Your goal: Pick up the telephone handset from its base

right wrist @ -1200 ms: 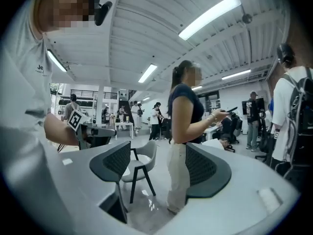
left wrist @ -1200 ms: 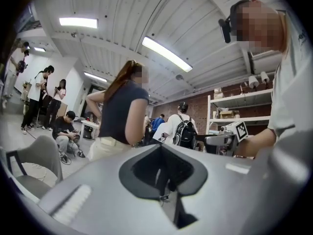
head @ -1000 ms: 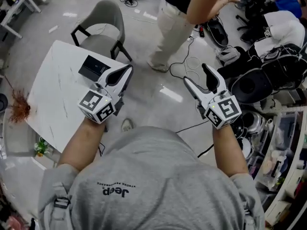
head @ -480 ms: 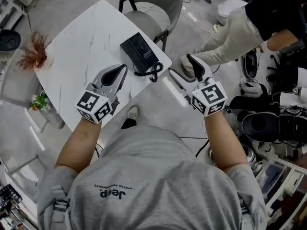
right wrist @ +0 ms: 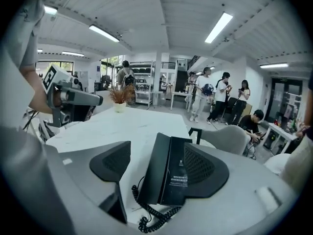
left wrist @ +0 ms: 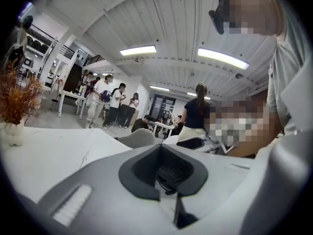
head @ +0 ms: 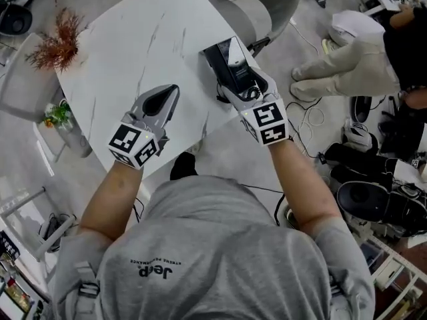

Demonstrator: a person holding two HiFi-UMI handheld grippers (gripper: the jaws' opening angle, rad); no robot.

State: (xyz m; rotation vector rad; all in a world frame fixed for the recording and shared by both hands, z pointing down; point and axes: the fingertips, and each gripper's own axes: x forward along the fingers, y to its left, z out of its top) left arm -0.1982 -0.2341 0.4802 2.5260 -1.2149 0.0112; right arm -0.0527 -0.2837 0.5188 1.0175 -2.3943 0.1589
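In the head view, your right gripper (head: 245,89) is at the telephone (head: 230,62), which lies near the right corner of the white table (head: 140,39), along the edge next to the grey chair (head: 263,2). Its fingers are spread around the telephone's near end. Your left gripper (head: 172,91) hangs over the table's near edge, well apart from the telephone, with its fingers pressed together. A dried plant (head: 57,42) stands by the table's left corner. In the left gripper view, the dark pads (left wrist: 142,173) of your left gripper (left wrist: 164,153) meet at their tips with nothing between them. The table surface runs off to the left, and a group of people (left wrist: 105,99) stands far back in the room. In the right gripper view, the jaws of your right gripper (right wrist: 161,165) stand wide apart and the black telephone (right wrist: 171,173) sits between them. The handset (right wrist: 152,168) lies on its base along the left side, and its coiled cord (right wrist: 152,215) trails down at the near end. The right pad (right wrist: 208,168) is just beside the telephone's side. You cannot tell whether it touches. The left pad (right wrist: 111,163) stands clear of it.
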